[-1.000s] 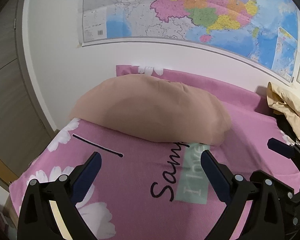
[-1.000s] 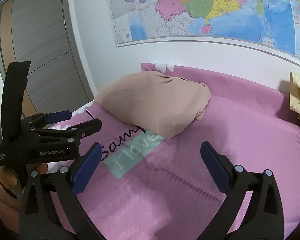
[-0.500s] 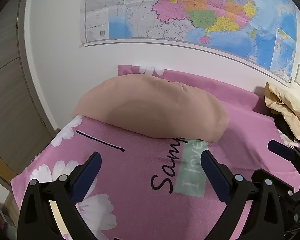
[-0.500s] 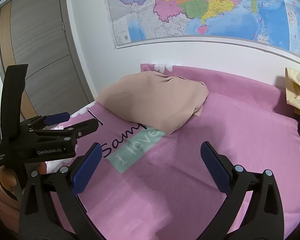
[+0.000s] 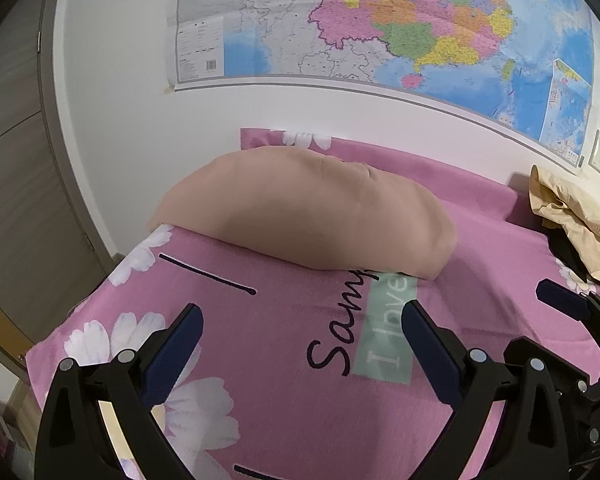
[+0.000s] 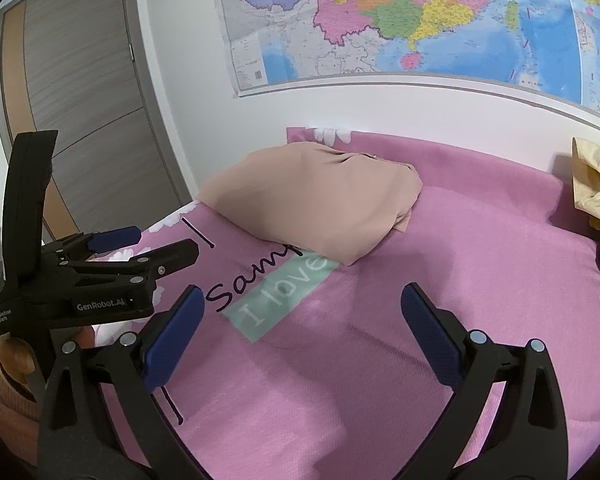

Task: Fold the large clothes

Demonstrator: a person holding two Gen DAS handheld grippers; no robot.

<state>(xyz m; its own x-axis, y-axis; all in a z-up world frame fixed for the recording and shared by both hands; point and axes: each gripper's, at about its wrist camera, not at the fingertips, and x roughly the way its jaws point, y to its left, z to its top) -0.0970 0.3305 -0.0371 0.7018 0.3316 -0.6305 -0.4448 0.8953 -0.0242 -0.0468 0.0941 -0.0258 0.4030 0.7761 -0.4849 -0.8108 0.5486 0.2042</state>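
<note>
A pink flowered bed [image 5: 300,360] carries a folded tan garment [image 5: 312,216] and crumpled yellow clothes [image 5: 572,220].

A coloured wall map [image 5: 380,28] hangs ahead, above the pink flowered bedspread [image 5: 284,344]; a grey wooden door [image 6: 88,100] stands to the left.

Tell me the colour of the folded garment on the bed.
Plain beige-tan, no pattern; the folded garment shows best in the left wrist view.
</note>
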